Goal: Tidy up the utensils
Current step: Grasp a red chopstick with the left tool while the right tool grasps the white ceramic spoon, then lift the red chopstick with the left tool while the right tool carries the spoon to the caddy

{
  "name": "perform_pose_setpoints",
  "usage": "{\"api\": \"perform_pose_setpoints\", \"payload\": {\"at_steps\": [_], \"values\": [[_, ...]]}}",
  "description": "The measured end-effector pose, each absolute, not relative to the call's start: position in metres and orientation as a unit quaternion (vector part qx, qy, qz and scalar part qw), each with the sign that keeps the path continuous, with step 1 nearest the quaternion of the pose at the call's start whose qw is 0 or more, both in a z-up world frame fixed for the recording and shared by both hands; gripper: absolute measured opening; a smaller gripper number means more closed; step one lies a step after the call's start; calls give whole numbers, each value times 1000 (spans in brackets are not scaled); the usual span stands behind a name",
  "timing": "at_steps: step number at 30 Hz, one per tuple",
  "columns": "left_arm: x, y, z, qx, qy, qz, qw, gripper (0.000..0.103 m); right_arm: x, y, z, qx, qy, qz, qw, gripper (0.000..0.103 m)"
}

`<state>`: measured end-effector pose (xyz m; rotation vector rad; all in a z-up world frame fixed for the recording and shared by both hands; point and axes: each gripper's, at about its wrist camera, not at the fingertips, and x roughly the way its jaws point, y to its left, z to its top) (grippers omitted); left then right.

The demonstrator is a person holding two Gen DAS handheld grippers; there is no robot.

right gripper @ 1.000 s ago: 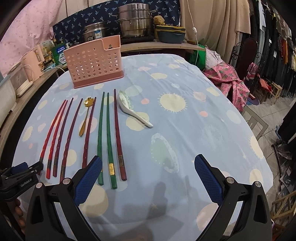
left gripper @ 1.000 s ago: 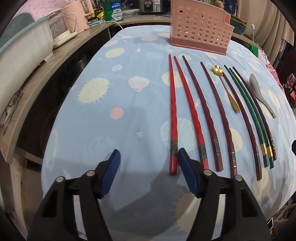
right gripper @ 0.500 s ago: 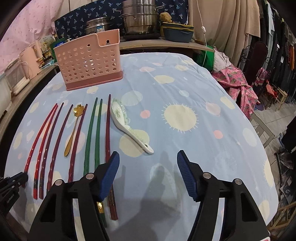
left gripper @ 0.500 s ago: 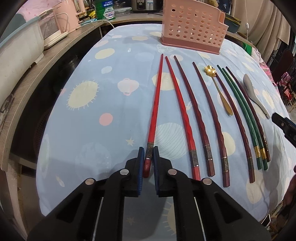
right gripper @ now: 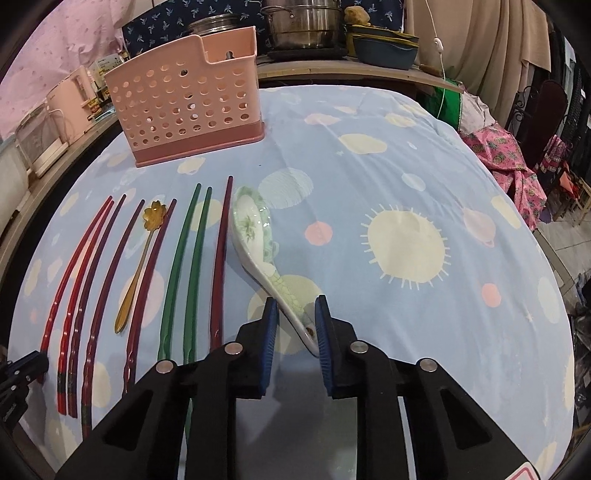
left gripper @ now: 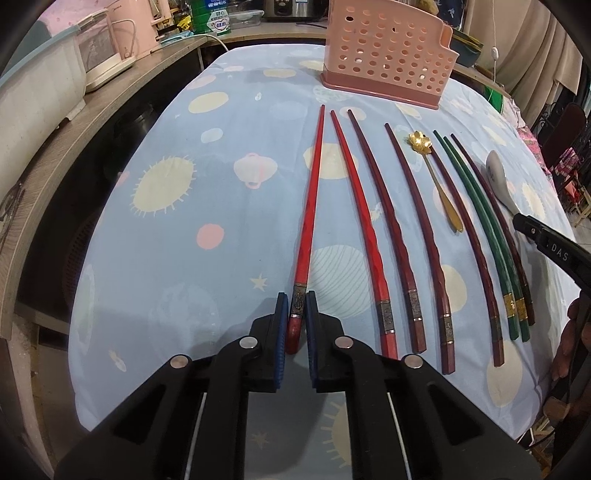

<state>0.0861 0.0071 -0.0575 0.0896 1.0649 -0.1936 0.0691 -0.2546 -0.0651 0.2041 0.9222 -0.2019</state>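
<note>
**Left jaws hold a red chopstick, right jaws close around the spoon handle**

The left gripper (left gripper: pixel 296 325) has its jaws clamped on the thick end of the red chopstick (left gripper: pixel 308 214), at the metal band. The rest of the chopstick lies on the cloth and points to the basket.

The right gripper (right gripper: pixel 295 325) has just been closing its jaws. They now stand narrow, with the handle of the ceramic spoon (right gripper: pixel 258 240) between them. The handle touches the right pad near its tip; on the left side a small gap shows, so a firm grip I cannot confirm. The spoon lies slanted, its bowl away from the gripper.

Beside the held chopstick lie a second red one, dark red ones and a green pair (left gripper: pixel 476 218), all in a row on the bench (left gripper: pixel 155 258), which has a blue cloth with suns and planets. A gold spoon (left gripper: pixel 436 181) lies among them. The pink basket (right gripper: pixel 184 103) stands upright at the far end of the row.

In the left view, the other gripper shows the letters "DAS". A green can (left gripper: pixel 218 20) on the side counter has writing too small to read.
</note>
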Motion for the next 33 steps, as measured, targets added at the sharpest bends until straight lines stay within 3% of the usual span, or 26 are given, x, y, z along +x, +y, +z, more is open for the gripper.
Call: {"api": "perform_pose_setpoints", "payload": {"at_steps": [6,21,27,28,30,33], "values": [[82,14,-46,23,504,-100,857,7,57,-252,-56,105,444,-87,886,6],[86,26,40,-10,429,-107,897,7,32,-257,16,123,382,-87,912,0],[98,22,63,-12,401,-108,910,7,36,-270,10,138,391,-92,905,1],[97,22,61,-11,402,-110,909,7,33,-272,5,143,397,-94,902,3],[96,20,55,-7,412,-111,904,7,25,-277,-8,155,413,-103,892,27],[93,18,43,-5,428,-113,897,7,10,-278,-29,165,435,-108,879,33]]}}
